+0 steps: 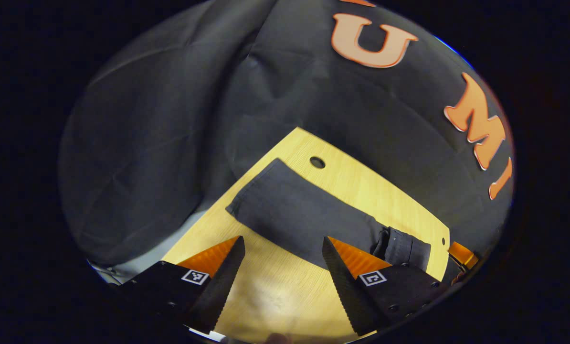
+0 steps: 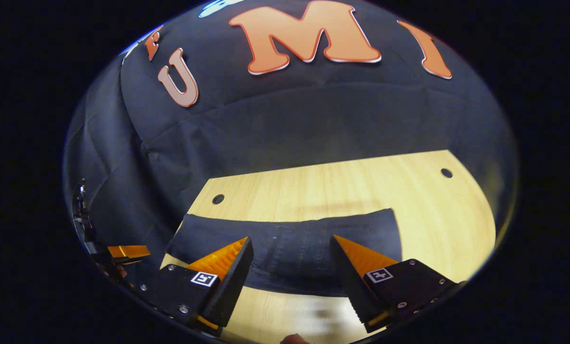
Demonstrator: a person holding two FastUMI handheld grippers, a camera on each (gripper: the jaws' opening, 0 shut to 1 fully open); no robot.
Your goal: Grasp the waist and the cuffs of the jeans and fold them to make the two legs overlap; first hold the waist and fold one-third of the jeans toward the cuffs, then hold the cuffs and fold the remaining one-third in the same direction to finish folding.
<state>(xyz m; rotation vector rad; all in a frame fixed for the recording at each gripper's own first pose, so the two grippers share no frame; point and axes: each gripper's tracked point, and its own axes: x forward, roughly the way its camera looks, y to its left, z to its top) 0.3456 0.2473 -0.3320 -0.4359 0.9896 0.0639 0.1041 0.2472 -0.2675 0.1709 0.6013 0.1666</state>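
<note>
Jeans [image 2: 285, 251] folded into a dark strip across the wooden tabletop [image 2: 433, 215], lying well short of the far edge with its two holes. Left gripper [image 1: 282, 251] spread wide, hovering above the near side of the strip, touching nothing. Right gripper [image 2: 292, 251] likewise spread, poised over the denim, clear of it.

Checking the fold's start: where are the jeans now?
The jeans lie flat on the wooden table, just ahead of both open grippers. In the left gripper view they run from beside the table's hole toward the right edge.
</note>
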